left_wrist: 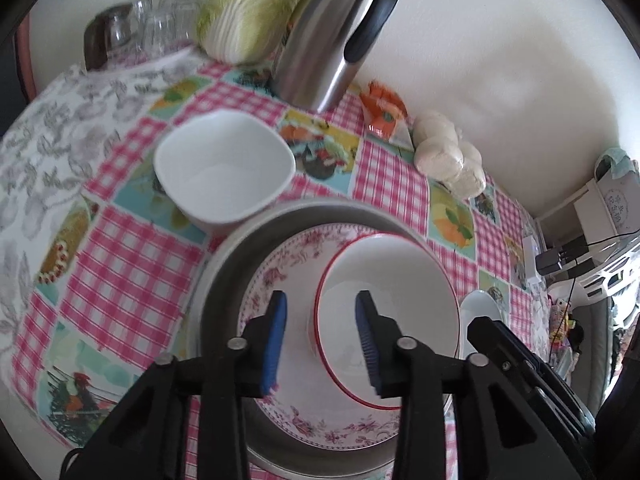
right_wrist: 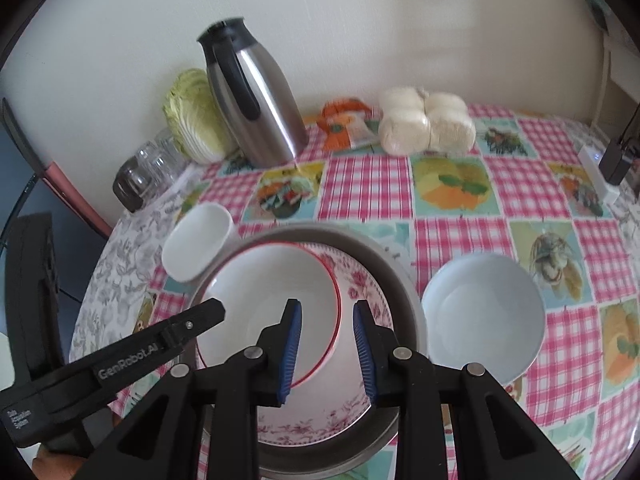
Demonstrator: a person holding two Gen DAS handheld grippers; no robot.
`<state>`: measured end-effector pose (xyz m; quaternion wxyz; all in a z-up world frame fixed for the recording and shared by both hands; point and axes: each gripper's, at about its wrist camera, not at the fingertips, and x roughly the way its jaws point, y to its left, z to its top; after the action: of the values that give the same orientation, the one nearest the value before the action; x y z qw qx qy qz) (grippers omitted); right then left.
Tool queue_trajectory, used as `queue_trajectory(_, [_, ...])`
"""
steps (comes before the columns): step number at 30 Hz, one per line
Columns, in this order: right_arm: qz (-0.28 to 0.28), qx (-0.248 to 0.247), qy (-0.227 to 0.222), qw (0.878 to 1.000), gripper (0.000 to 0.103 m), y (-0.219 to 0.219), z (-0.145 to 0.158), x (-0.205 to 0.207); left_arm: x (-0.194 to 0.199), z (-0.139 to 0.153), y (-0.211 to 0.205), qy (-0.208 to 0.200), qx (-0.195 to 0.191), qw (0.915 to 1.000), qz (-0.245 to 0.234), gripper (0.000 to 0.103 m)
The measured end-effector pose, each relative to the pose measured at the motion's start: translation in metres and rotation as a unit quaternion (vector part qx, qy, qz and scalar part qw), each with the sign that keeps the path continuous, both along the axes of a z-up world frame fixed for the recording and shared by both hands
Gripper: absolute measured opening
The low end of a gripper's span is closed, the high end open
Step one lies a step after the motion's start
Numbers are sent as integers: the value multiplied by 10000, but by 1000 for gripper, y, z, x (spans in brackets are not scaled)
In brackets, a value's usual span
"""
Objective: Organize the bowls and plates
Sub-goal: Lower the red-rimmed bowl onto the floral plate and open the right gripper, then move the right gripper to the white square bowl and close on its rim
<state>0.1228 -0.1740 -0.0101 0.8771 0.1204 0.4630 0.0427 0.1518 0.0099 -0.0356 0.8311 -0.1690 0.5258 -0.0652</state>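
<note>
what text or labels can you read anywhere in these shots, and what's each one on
"GenRoboLAI": white lettering on the black left gripper, seen in the right wrist view; the last letters are uncertain.
Small white print lower on that same gripper: too small to read.
Orange and white packet by the wall: round logo, blurred.
White box far right: round mark, unreadable.

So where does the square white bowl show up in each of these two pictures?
Left wrist view: the square white bowl sits left of centre, behind the grey metal pan.
Right wrist view: the bowl is at centre-left, touching the pan's far-left rim.
Shared landmark: the steel thermos jug by the wall.
</note>
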Motion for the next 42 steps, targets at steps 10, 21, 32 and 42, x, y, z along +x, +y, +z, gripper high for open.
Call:
queue_trajectory(10, [19, -276, -76, 9996, 74, 8, 0, 0, 0, 9, 22, -169, 214, 9982, 538, 74])
queue_trajectory(21, [49, -373, -134, 9992, 103, 12, -4, -1, 1, 3, 37, -118, 741, 9930, 914, 84])
queue_trajectory(32, [-98, -334, -488, 9982, 103, 13, 2, -5, 8, 14, 54, -547, 1493, 9775, 1387, 98])
queue_trajectory(42, [-338, -59, -545, 9979, 103, 18, 12, 6, 30, 10, 79, -574, 1353, 9770, 1545, 98])
